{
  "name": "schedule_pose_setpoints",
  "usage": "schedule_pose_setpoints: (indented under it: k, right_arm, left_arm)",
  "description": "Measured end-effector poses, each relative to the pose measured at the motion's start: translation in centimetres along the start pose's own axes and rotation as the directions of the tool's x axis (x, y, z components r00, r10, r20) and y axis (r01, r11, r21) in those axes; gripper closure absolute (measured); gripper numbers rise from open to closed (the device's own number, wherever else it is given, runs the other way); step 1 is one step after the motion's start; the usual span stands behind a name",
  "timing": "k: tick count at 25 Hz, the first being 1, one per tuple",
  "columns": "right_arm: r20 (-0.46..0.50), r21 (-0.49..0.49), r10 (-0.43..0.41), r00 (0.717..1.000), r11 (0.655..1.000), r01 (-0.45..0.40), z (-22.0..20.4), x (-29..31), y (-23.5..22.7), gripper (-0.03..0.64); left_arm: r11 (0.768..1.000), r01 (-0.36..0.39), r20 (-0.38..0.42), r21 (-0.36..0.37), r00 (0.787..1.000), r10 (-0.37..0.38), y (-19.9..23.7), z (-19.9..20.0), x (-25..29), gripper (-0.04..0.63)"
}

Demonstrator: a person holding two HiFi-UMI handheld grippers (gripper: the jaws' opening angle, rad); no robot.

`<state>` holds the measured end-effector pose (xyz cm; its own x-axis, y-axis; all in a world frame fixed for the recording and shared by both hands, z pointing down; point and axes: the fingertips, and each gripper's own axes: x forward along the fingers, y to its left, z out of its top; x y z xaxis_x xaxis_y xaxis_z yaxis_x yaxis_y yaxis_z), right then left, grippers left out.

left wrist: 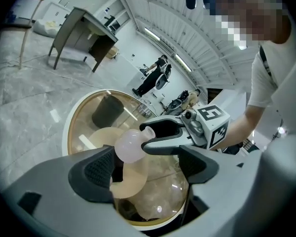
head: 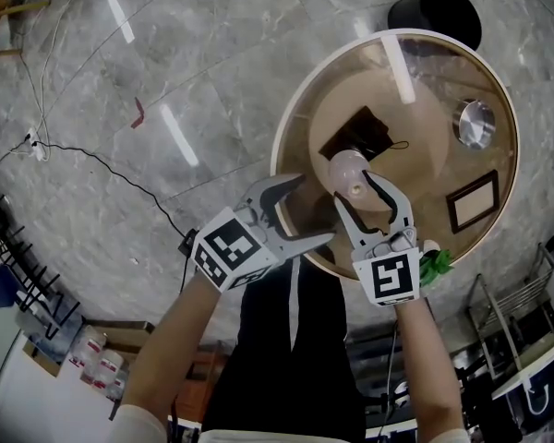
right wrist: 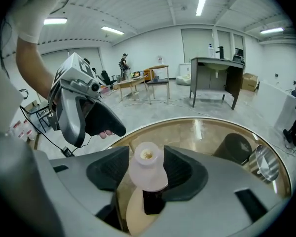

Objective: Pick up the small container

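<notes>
The lower part of the small container (head: 348,170) sits behind the right gripper's (right wrist: 146,168) jaws, so I cannot tell whether its base rests on the glass or hangs clear of it. It is a pale pink bulb with a narrow open neck, over the middle of the round glass table (head: 434,146). A dark square shape (head: 358,135) just beyond it shows through the glass, and I cannot make out what it is. Streaks of ceiling light glare across the tabletop. A black bin (head: 439,12) stands at the far side, partly covered by the table's rim. Something green (head: 436,264) by the right hand is mostly hidden.

The container is well in from the rim, with bare glass all around it. A metal bowl (head: 473,123) and a dark frame (head: 473,201) lie well apart from it, toward the right edge. A cable (head: 102,164) trails over the marble floor on the left, away from the table.

The right gripper's jaws are clenched on the container, one pad against each side of the bulb, the neck pointing up between them. The left gripper (left wrist: 147,166) hovers over the table's near rim, just beside the right one, its jaws spread wide and holding nothing.
</notes>
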<state>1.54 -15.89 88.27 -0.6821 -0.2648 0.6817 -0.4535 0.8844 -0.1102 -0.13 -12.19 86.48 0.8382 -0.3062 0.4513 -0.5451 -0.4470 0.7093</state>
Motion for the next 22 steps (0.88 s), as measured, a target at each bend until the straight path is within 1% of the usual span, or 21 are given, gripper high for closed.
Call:
schedule_pose_setpoints:
  k: [2, 3, 5, 8, 10, 13, 18, 20, 22]
  right_arm:
    - [0.003, -0.012, -0.016, 1.000, 1.000, 0.016, -0.1, -0.1, 0.0, 0.387]
    - [0.007, -0.021, -0.025, 1.000, 0.999, 0.025, -0.1, -0.2, -0.1, 0.398]
    - [0.015, -0.030, -0.043, 0.999, 0.999, 0.043, 0.0, -0.3, -0.2, 0.461]
    - [0.016, -0.032, -0.058, 0.998, 0.998, 0.059, 0.0, -0.3, -0.3, 0.463]
    - [0.018, -0.033, -0.064, 0.998, 0.997, 0.064, 0.0, -0.3, -0.2, 0.465]
    - [0.022, -0.019, -0.059, 0.998, 0.998, 0.060, 0.0, -0.3, -0.3, 0.466]
    - [0.008, -0.010, -0.035, 0.999, 0.999, 0.035, 0.3, -0.4, -0.2, 0.468]
    - [0.004, -0.012, -0.025, 1.000, 1.000, 0.025, 0.5, -0.7, -0.2, 0.468]
    - [-0.001, -0.015, -0.019, 1.000, 1.000, 0.019, 0.7, -1.0, -0.2, 0.468]
  left_arm:
    - [1.000, 0.009, 0.005, -0.018, 1.000, -0.008, 0.0, -0.2, 0.1, 0.187]
    - [0.999, 0.015, 0.010, -0.033, 1.000, -0.015, 0.0, -0.3, 0.1, 0.187]
    - [0.997, 0.033, 0.025, -0.071, 0.999, -0.031, 0.0, -0.3, 0.2, 0.186]
    - [0.989, 0.063, 0.053, -0.134, 0.997, -0.056, -0.1, -0.2, 0.1, 0.182]
    - [0.979, 0.091, 0.073, -0.180, 0.994, -0.079, -0.2, -0.1, 0.1, 0.178]
    - [0.959, 0.136, 0.102, -0.248, 0.988, -0.113, -0.3, 0.1, 0.4, 0.161]
    - [0.921, 0.196, 0.149, -0.335, 0.977, -0.154, -0.2, 0.5, 0.6, 0.152]
    - [0.902, 0.221, 0.170, -0.370, 0.971, -0.168, -0.2, 0.8, 0.6, 0.146]
    - [0.878, 0.248, 0.193, -0.409, 0.964, -0.182, -0.1, 1.0, 0.7, 0.138]
